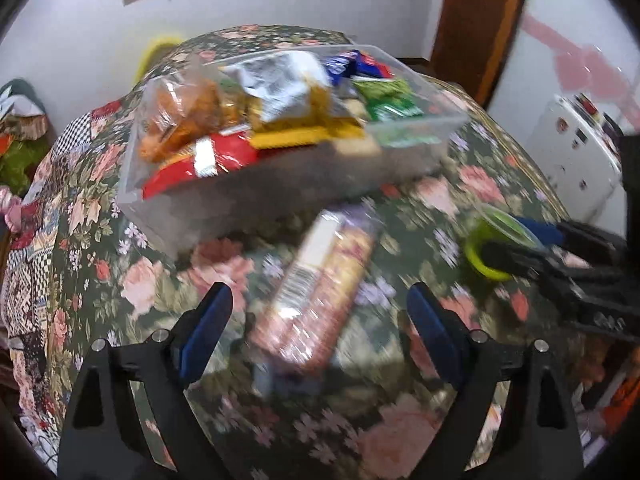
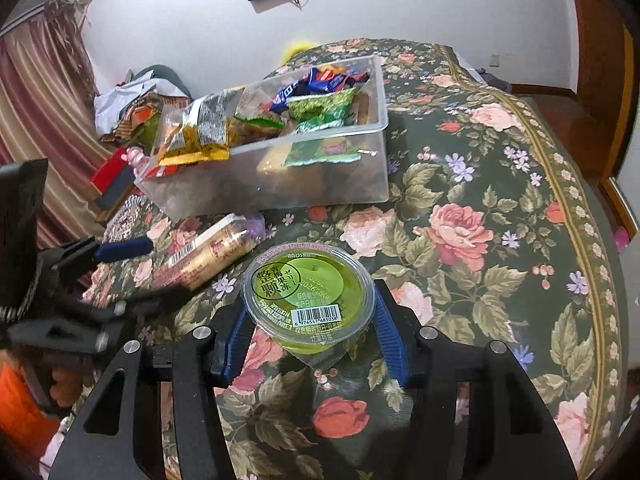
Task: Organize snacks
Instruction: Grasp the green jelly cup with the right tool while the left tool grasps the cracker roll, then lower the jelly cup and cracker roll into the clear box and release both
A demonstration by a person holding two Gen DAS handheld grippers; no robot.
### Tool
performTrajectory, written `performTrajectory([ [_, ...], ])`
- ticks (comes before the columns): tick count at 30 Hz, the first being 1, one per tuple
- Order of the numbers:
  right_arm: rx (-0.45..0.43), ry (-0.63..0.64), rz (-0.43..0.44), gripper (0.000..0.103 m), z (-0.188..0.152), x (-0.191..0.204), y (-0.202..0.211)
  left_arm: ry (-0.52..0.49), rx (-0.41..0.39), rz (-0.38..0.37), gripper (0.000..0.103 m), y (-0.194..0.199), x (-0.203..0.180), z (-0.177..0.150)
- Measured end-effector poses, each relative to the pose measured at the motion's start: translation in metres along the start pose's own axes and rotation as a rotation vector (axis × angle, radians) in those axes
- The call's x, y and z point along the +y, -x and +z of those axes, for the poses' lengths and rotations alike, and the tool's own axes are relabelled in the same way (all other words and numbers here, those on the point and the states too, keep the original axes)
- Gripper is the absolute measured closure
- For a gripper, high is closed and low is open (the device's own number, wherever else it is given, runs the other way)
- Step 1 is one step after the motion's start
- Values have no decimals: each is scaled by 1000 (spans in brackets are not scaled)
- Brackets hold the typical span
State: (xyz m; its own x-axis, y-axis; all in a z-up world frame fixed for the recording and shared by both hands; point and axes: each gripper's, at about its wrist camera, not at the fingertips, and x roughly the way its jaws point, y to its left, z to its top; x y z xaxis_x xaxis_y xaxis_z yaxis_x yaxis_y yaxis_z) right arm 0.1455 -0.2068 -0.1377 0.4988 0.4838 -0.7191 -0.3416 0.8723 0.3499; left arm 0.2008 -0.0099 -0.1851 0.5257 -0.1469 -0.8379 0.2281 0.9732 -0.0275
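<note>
Motion-blurred biscuit roll [image 1: 320, 280], label unreadable; box's [image 2: 320, 184] lower snacks hidden.

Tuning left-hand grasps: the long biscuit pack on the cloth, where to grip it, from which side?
Grip the biscuit pack across its narrow width at mid-length, coming from above. It lies flat and slanted on the tablecloth, between the open left gripper fingers, clear of the clear bin.

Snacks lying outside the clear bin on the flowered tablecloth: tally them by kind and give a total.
Green jelly cup, held in the right gripper: 1
Long wrapped biscuit pack, below the open left gripper: 1
Total: 2
</note>
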Motion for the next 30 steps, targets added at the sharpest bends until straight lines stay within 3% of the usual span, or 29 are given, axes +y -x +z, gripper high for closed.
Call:
performTrajectory([
  [2, -5, 1, -3, 51, 1, -1, 3, 12, 16, 7, 14, -11, 5, 7],
  [4, -8, 1, -5, 51, 1, -3, 5, 15, 45, 18, 25, -25, 8, 11],
  [6, -9, -2, -6, 51, 1, -4, 6, 22, 82, -27, 35, -41, 7, 12],
  [7, -8, -4, -5, 51, 1, -5, 6, 23, 86, -27, 35, -45, 5, 11],
  [12, -8, -2, -8, 51, 2, -6, 6, 13, 32, -17, 54, -38, -6, 1],
  [20, -44, 15, -11, 51, 11, -1, 15, 57, -7, 14, 57, -9, -6, -14],
  [30, -117, 59, -7, 51, 38, 14, 27, 109, -166, 26, 57, 59, 5, 3],
])
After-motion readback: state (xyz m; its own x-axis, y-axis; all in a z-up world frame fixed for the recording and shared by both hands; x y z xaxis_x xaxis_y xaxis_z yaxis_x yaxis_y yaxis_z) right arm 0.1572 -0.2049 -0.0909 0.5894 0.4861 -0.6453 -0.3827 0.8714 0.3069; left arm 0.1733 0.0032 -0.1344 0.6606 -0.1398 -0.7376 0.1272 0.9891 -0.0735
